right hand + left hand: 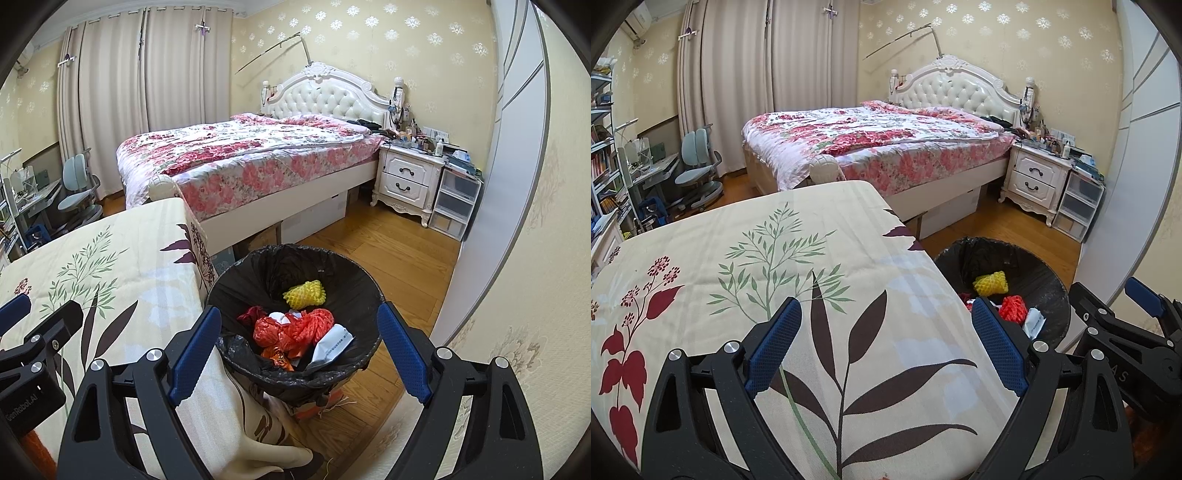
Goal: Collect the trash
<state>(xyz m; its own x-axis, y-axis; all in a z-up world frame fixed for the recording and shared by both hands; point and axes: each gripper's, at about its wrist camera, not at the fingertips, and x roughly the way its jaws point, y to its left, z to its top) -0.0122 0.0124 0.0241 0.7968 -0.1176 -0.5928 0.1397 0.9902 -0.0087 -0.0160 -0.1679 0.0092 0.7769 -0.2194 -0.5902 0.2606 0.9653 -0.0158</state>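
You hold both tools wide and empty, the left tool (884, 343) over the bare counter (738, 266), the right tool (299, 350) above the bin (236, 280), where the trash (295, 328) already lies.

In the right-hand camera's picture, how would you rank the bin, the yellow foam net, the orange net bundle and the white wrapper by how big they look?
1. Bin
2. Orange net bundle
3. Yellow foam net and white wrapper: too alike to rank.

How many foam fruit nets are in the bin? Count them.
2: a yellow net toward the far side of the bin, an orange-red net mid-pile. Others may lie buried.
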